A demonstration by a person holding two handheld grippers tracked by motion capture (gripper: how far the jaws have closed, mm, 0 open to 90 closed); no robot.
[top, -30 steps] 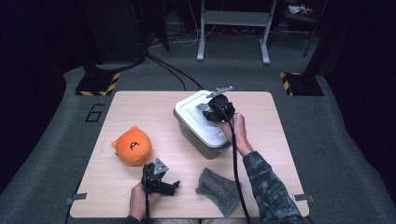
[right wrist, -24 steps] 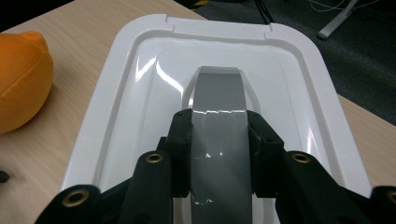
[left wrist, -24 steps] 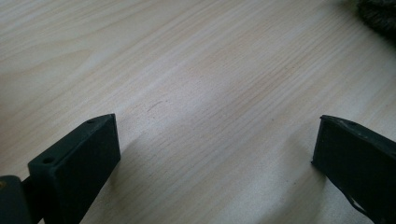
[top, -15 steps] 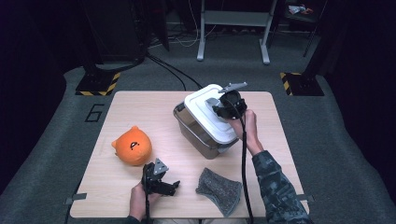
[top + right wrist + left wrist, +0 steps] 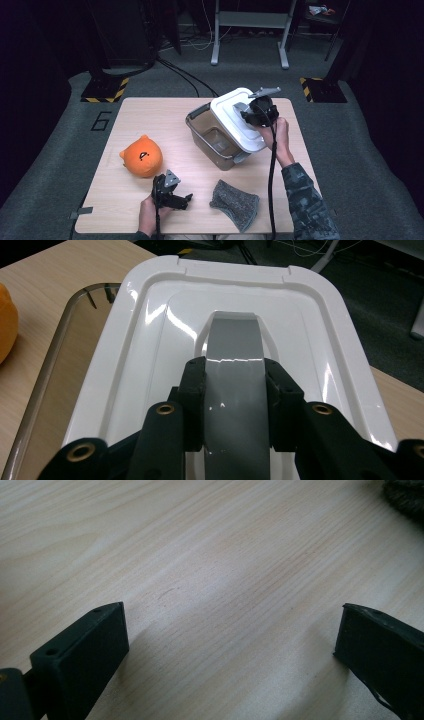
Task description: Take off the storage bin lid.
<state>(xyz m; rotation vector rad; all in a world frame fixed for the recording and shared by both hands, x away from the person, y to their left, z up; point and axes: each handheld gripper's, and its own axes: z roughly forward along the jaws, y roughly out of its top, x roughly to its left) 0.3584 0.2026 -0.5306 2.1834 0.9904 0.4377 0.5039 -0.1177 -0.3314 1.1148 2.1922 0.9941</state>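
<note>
A clear plastic box point(image 5: 212, 140) stands right of the table's middle. Its white lid point(image 5: 235, 120) is lifted and shifted toward the right, leaving the box's left part uncovered. My right gripper point(image 5: 250, 114) is shut on the lid's grey handle point(image 5: 234, 390), with a jaw on each side of it, above the white lid point(image 5: 150, 340) and the box rim point(image 5: 55, 355). My left gripper point(image 5: 181, 201) rests open near the front edge, its jaws wide apart over bare wood point(image 5: 225, 580).
An orange plush toy point(image 5: 142, 156) lies at the table's left. A grey cloth point(image 5: 234, 204) lies near the front edge, right of the left gripper, its corner visible as grey cloth point(image 5: 405, 492). Beyond the table are dark floor, cables and a metal stand.
The right gripper has lifted the lid and carried it right, uncovering the box's left side. The left gripper has not moved.
</note>
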